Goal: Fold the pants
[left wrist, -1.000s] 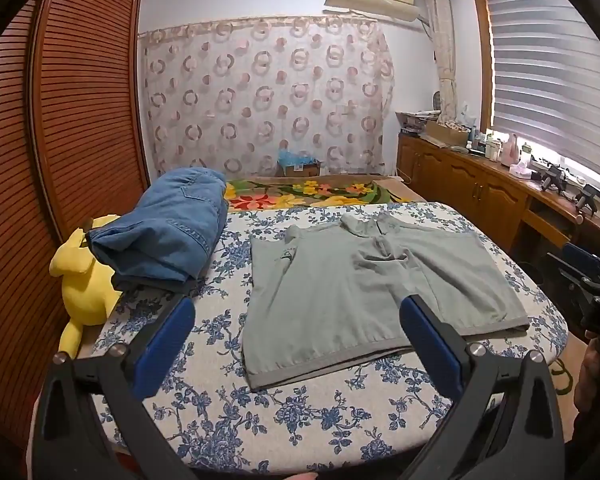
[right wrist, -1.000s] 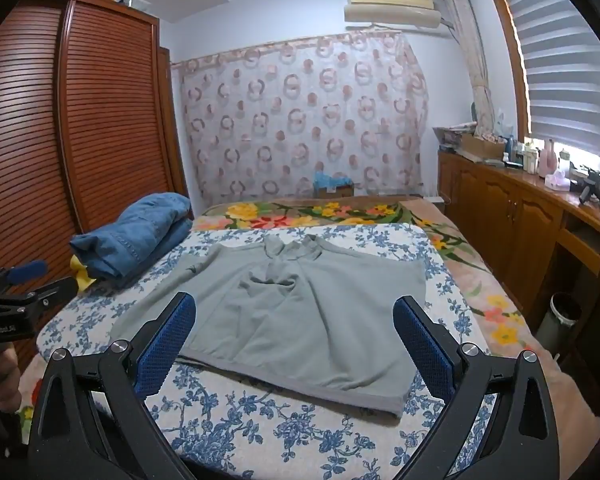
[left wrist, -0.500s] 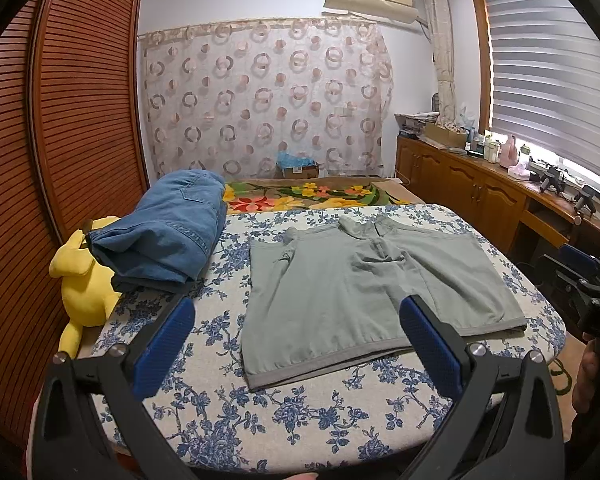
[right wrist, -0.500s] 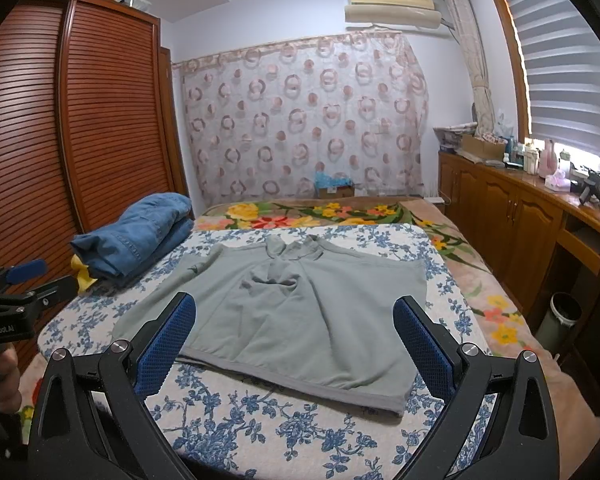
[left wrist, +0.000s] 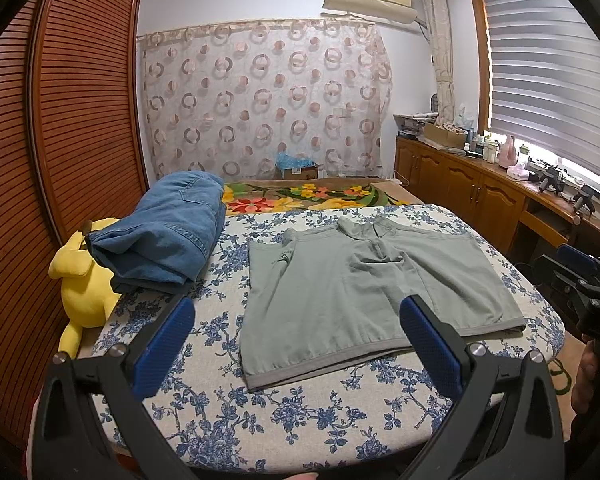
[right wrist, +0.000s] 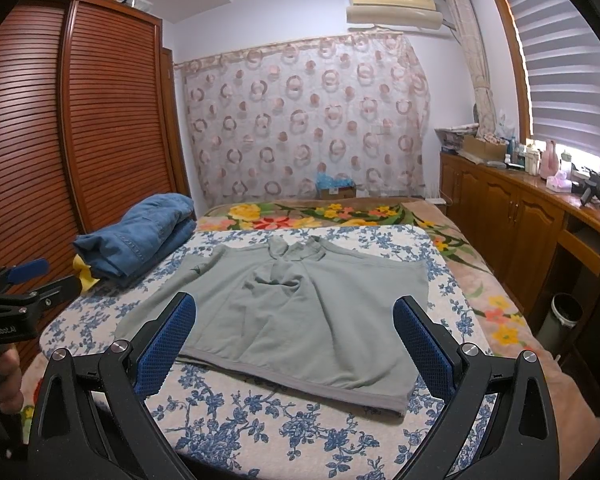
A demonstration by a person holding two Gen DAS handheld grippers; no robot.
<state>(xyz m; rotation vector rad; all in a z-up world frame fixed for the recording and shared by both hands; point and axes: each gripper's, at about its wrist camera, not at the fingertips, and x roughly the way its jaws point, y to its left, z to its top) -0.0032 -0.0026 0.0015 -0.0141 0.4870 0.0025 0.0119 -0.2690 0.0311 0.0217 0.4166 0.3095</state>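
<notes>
pants [left wrist: 364, 300]: grey-green, flat on floral bed [left wrist: 308, 412], 12 o'clock of both claws
left claw [left wrist: 296, 344]: spread, empty
right claw [right wrist: 294, 340]: spread, empty

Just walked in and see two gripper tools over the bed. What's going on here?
A person holds a gripper in each hand, about to fold clothes. The grey-green shorts lie spread flat on the floral sheet, untouched. The left gripper and right gripper hover at the near edge, jaws open and empty. Folded jeans sit stacked to the left, partly on a yellow plush toy.
</notes>
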